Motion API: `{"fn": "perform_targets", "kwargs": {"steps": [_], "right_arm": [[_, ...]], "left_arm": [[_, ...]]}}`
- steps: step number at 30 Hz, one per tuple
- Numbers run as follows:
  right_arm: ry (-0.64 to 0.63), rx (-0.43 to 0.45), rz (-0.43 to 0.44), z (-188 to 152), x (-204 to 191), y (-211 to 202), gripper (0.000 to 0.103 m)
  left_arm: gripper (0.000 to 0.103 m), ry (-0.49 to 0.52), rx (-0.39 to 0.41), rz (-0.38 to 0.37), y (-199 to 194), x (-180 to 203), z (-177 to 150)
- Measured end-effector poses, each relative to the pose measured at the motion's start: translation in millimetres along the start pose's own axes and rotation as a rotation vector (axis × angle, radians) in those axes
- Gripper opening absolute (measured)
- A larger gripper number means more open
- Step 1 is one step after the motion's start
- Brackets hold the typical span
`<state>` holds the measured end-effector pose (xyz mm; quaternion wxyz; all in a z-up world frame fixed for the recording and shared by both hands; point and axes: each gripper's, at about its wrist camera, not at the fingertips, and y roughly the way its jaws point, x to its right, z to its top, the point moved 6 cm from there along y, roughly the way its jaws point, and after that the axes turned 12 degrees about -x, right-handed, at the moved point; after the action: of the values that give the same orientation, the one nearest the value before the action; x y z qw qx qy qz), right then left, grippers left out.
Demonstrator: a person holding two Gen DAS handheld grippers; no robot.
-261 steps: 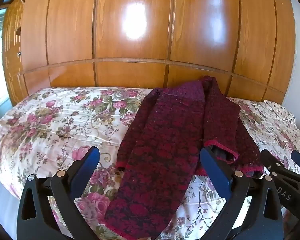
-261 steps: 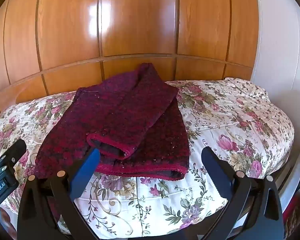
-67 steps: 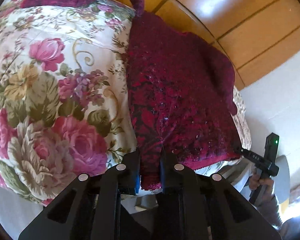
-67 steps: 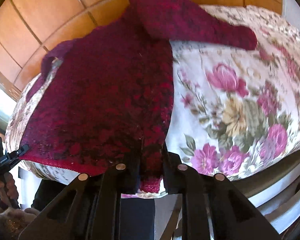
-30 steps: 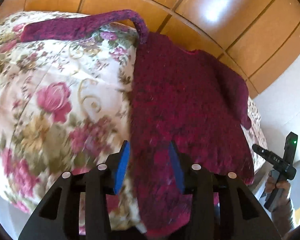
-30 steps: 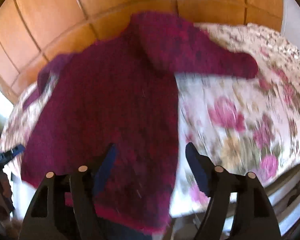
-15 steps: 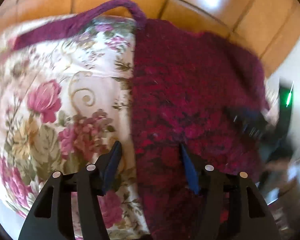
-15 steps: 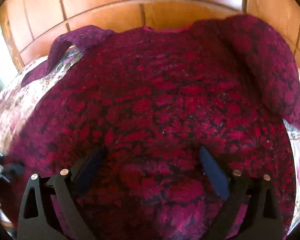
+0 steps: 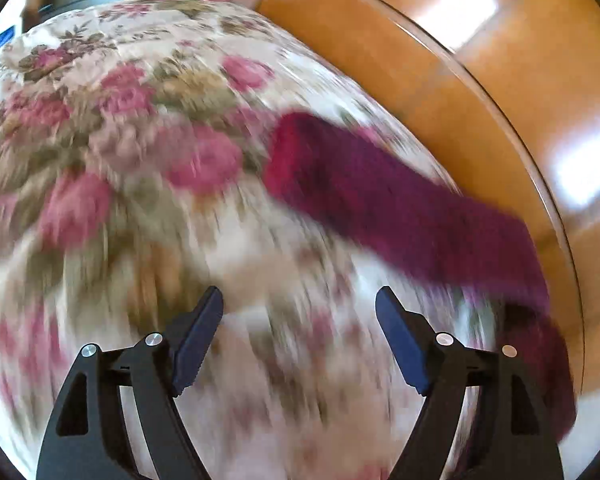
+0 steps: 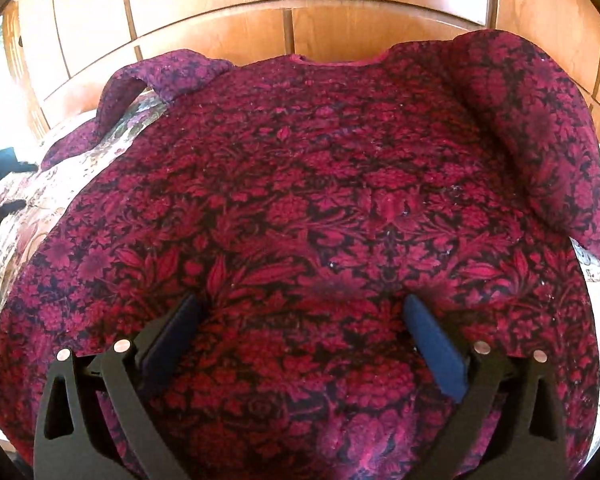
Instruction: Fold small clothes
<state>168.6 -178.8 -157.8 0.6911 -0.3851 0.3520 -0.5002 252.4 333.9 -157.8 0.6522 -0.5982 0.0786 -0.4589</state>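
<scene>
A dark red floral knit sweater [image 10: 320, 200] lies spread flat on the bed, neckline at the far side by the wooden wall. Its right sleeve [image 10: 540, 128] is bent down at the right, its left sleeve [image 10: 148, 80] stretches out to the left. My right gripper [image 10: 300, 312] is open and empty, low over the sweater's lower middle. My left gripper [image 9: 300, 308] is open and empty over the bedspread. In the blurred left wrist view the left sleeve [image 9: 380, 200] lies ahead and to the right of it.
A floral bedspread [image 9: 120, 140] covers the bed. A glossy wooden panelled wall [image 10: 300, 12] stands right behind the bed; it also shows in the left wrist view [image 9: 480, 60]. The bed's edge drops off at the left of the right wrist view [image 10: 4, 208].
Both grippers let go of the sweater's hem and opened. The left gripper swung left, off the sweater body toward the sleeve. The right gripper moved in over the sweater's middle.
</scene>
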Motion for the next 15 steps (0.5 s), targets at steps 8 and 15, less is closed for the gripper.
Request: {"fn": "perform_targets", "kwargs": {"steps": [8, 15], "right_arm": [[0.008, 0.010, -0.014, 5, -1, 5, 0.101], [0.007, 0.018, -0.016, 5, -1, 4, 0.101]], "left_arm": [[0.042, 0.117, 0.001, 0.106, 38, 8, 66], [0.008, 0.138, 0.119, 0.216, 16, -3, 99]]}}
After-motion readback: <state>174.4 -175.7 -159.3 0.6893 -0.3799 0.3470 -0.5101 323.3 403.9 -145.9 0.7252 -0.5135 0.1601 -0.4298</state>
